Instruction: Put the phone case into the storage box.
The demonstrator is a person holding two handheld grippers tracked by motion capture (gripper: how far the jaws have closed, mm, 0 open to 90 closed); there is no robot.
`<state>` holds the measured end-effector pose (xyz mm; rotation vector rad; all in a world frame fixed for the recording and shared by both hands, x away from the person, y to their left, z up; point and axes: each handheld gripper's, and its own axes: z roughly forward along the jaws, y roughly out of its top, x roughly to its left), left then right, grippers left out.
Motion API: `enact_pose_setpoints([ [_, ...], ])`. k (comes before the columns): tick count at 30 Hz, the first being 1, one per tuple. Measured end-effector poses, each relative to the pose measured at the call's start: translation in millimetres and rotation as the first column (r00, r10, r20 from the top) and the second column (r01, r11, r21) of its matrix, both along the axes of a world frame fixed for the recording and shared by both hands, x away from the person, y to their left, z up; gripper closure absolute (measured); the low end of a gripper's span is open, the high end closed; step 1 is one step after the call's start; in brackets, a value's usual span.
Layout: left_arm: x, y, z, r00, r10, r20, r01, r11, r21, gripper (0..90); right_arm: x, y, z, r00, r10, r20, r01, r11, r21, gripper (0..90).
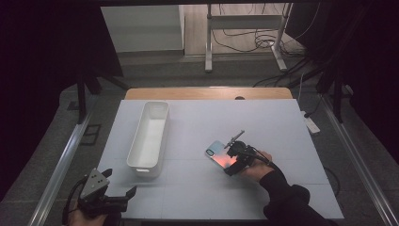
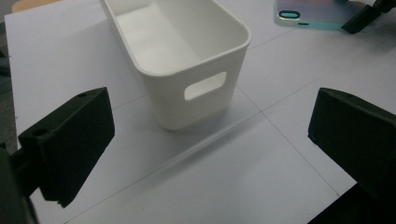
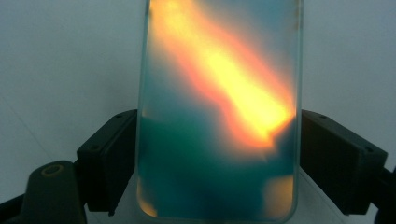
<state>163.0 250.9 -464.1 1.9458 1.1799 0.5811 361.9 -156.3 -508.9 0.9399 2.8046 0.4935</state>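
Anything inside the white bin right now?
The white bin looks empty: its bare white floor and inner walls show in the left gripper view. The near wall hides a strip of floor just behind it.

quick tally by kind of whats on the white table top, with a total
long white plastic bin with a handle slot: 1
iridescent teal-and-orange phone case, between the right claw's black jaws: 1
hand-held claws, counting the left claw by the near edge: 2
total: 4
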Motion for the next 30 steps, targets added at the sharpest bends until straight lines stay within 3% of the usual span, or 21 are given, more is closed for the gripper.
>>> enact_pose_setpoints([
  [11, 1.3, 2.3, -0.1, 0.9998, -0.017, -0.011, 0.017, 0.9995, -0.025, 3.5, -1.7, -1.1, 1.5, 0.9999, -0.006, 0.014, 0.006, 1.000, 0.023, 16.8],
  [30, 2.1, 1.5, 0.3, 0.9998, -0.012, -0.014, 0.012, 0.9997, -0.022, 0.9, -13.3, -6.6, 23.7, 0.9947, 0.011, 0.102, -0.026, 0.988, 0.151, 16.8],
])
